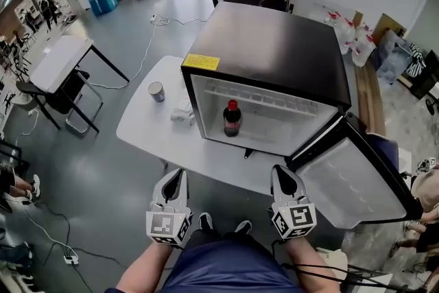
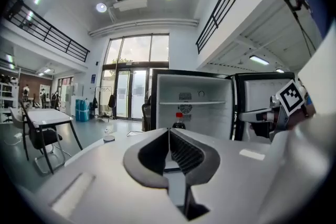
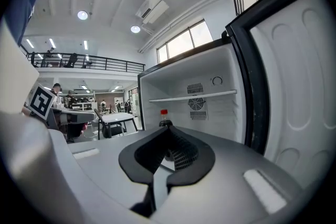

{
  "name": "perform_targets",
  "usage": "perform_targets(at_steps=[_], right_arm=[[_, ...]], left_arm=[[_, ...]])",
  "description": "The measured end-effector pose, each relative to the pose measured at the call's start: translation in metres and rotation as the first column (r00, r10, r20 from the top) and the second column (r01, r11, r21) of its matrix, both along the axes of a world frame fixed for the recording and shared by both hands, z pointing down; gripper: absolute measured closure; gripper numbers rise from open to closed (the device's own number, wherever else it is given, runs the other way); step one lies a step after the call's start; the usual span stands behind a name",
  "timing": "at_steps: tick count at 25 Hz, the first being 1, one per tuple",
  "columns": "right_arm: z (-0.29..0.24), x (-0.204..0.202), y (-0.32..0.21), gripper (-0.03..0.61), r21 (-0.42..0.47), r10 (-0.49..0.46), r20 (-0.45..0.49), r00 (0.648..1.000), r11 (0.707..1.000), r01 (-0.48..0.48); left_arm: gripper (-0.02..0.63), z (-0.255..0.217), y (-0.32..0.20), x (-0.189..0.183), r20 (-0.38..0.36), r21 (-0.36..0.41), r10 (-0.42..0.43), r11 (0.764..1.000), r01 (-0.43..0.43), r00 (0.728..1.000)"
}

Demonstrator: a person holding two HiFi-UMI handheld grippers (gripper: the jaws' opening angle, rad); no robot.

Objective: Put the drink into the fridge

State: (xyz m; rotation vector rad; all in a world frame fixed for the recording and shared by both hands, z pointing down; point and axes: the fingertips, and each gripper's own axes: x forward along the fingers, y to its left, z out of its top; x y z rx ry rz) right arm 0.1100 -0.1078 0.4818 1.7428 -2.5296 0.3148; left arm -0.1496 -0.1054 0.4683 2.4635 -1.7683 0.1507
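Left gripper (image 1: 175, 178) and right gripper (image 1: 282, 175), 2 closed; 1 drink (image 1: 232, 119) in 1 fridge (image 1: 274, 44).

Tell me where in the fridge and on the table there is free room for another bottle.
In the fridge, the floor right of the bottle is bare to the right wall. On the table, the front strip before the fridge and the near left corner are free. Left of the fridge, the can and crumpled paper crowd it.

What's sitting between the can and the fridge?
A crumpled white wad lies on the table between the can and the fridge, seen in the head view.
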Motion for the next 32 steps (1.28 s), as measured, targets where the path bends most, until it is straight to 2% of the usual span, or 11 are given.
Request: perform_targets(at_steps=[10, 21, 32], right_arm=[[-0.018, -0.015, 0.005, 0.572, 0.028, 0.031, -0.029, 0.999, 0.999, -0.03], [-0.026, -0.027, 0.006, 0.572, 0.033, 0.05, -0.042, 0.998, 0.998, -0.049], [-0.023, -0.04, -0.001, 0.572, 0.011, 0.04, -0.059, 0.997, 0.999, -0.04]], left_arm=[[0.606, -0.011, -0.016, 0.017, -0.003, 0.036, 0.128, 0.991, -0.128, 0.992], [0.606, -0.02, -0.023, 0.023, -0.026, 0.047, 0.213, 0.976, -0.212, 0.977], [0.606, -0.017, -0.032, 0.015, -0.064, 0.031, 0.218, 0.976, -0.217, 0.974]])
